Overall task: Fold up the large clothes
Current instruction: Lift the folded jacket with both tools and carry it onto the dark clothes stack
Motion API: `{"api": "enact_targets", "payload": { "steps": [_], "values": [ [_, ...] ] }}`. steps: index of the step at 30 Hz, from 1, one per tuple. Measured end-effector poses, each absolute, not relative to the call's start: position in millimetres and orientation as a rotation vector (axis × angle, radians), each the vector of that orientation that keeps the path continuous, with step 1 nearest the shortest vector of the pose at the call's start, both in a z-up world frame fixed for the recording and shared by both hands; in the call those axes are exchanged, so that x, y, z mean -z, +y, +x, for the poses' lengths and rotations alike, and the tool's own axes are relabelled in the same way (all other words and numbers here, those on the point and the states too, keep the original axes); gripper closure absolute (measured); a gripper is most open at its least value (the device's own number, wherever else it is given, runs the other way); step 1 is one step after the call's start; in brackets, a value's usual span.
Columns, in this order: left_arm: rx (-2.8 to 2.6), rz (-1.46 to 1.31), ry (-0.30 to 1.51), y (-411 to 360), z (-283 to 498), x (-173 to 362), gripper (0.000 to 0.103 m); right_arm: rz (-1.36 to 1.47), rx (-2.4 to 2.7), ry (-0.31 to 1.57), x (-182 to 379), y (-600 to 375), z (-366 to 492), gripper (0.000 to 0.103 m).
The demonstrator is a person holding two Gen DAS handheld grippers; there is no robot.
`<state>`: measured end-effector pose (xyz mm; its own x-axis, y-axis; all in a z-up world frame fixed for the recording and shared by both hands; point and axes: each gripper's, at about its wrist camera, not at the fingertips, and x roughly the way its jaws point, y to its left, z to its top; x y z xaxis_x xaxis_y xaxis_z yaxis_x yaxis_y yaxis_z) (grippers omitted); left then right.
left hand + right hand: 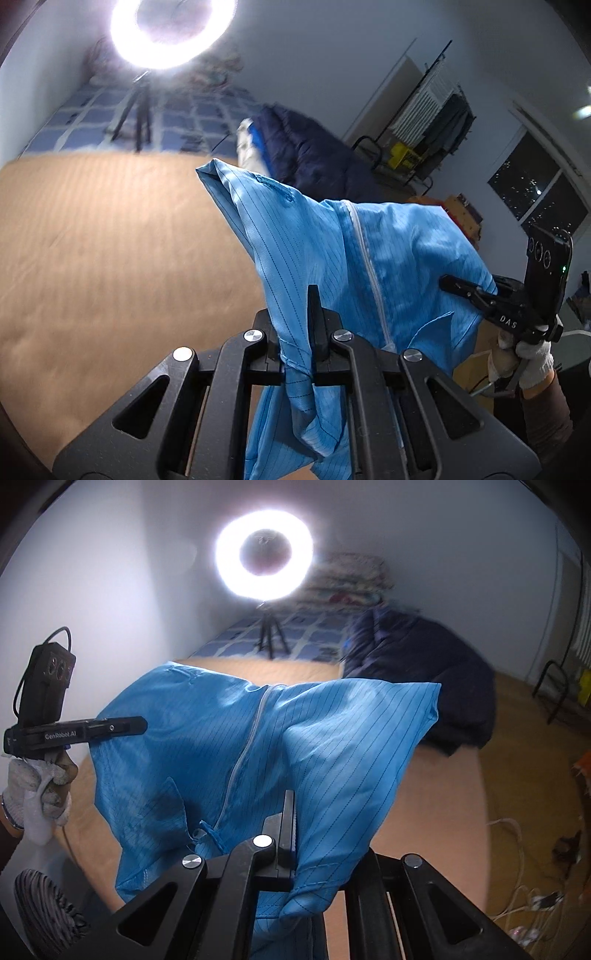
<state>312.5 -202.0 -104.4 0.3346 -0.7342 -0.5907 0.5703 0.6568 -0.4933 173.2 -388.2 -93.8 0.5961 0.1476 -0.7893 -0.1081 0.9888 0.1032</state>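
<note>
Both jaws are clamped on a blue garment (pixel 258 738), left gripper (pixel 295 332) and right gripper (pixel 291 830) holding it above the tan bed surface (pixel 110 240).

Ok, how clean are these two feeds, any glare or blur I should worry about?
Left wrist view: the ring light blows out the top, and the bed behind is smeared, but the garment in the left gripper is sharp. Right wrist view: the light glares at centre top, fisheye bends the edges, the garment is crisp.
</note>
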Motion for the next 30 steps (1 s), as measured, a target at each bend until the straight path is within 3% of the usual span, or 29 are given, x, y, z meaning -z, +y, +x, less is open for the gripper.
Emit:
{"api": "enact_targets", "payload": {
  "steps": [18,30],
  "values": [
    [0.927,-0.158,0.748,-386.3,482.0,49.8,0.098,0.0,0.029,0.83,83.6,-527.0,359.0,0.101],
    [0.87,-0.105,0.679,-464.7,536.4,24.8,0.098,-0.025,0.103,0.764,71.0,-588.9,446.3,0.101]
  ]
}}
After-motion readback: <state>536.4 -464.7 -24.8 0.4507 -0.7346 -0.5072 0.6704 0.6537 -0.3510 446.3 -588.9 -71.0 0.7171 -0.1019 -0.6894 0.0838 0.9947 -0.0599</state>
